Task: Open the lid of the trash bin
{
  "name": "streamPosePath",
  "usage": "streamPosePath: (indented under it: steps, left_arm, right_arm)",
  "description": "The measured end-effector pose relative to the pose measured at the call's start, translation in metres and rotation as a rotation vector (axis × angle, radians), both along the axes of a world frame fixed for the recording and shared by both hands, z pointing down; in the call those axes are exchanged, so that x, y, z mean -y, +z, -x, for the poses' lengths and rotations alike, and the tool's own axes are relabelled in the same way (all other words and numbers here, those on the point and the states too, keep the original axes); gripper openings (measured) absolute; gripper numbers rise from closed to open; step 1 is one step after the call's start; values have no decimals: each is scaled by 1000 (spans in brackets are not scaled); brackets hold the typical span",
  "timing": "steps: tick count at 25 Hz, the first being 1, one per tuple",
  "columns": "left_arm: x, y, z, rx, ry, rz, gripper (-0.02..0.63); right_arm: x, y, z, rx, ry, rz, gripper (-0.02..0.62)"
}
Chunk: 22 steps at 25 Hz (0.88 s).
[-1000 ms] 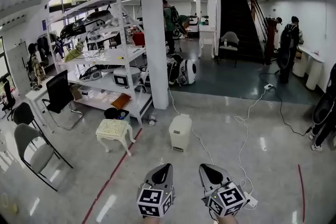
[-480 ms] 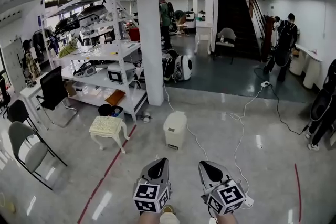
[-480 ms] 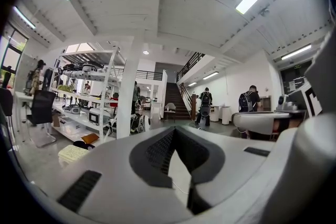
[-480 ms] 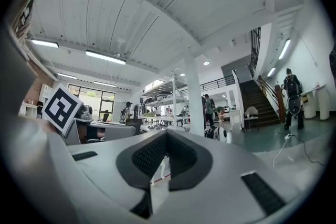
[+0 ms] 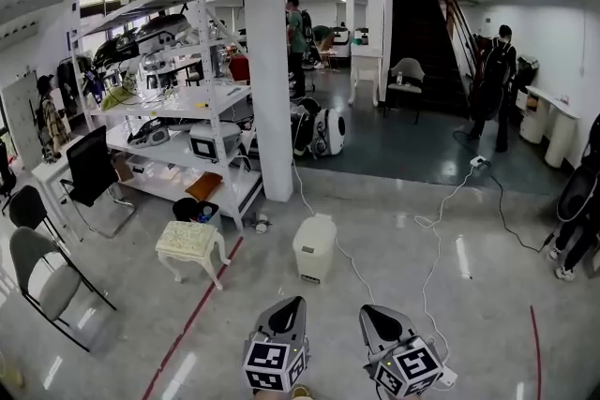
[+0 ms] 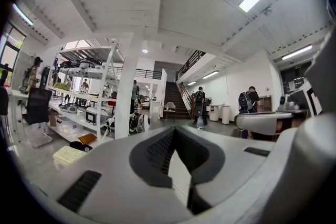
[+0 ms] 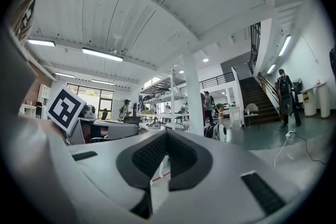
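Note:
The trash bin [image 5: 314,248] is a small white bin with its lid down, standing on the glossy floor ahead of me, just right of a white pillar. Both grippers are held low at the bottom of the head view, well short of the bin and touching nothing. The left gripper [image 5: 290,303] is shut, its tips together and empty. Beside it, the right gripper [image 5: 377,312] is also shut and empty. In the left gripper view the left gripper [image 6: 174,131] has its dark pads meeting at the tip. The right gripper [image 7: 165,134] looks the same in its own view.
A white pillar [image 5: 265,61] rises behind the bin, with metal shelving [image 5: 178,108] to its left. A cushioned stool [image 5: 190,242] and black chairs [image 5: 47,281] stand at left. A red floor line [image 5: 202,309] runs past. White cables [image 5: 431,239] trail at right. People stand far back.
The head view has moved slightly forward and the bin sits a little lower in the frame. Both grippers stay low and shut.

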State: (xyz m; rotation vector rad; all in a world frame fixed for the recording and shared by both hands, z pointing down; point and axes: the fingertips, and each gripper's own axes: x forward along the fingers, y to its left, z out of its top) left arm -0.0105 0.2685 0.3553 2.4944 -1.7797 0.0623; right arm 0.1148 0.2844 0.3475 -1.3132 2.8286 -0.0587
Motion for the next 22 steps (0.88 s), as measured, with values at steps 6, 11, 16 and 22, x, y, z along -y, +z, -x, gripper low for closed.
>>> streamPosePath:
  steps: [6,11,16,22]
  left_arm:
    - [49,-4,19,6,5,-2,-11]
    - [90,-11,38,13,20,-3,-11]
    - [134,-7,52,18,50,-1,-11]
    - [172,-3,62,22,92,10,-11]
  right_arm:
    - [50,-7,16,18,5,-1,14]
    - [90,-15,37,25,7,-7,14]
    - [135,-14,53,30,30,-14,15]
    - [173,-11,73,38,48,-8,15]
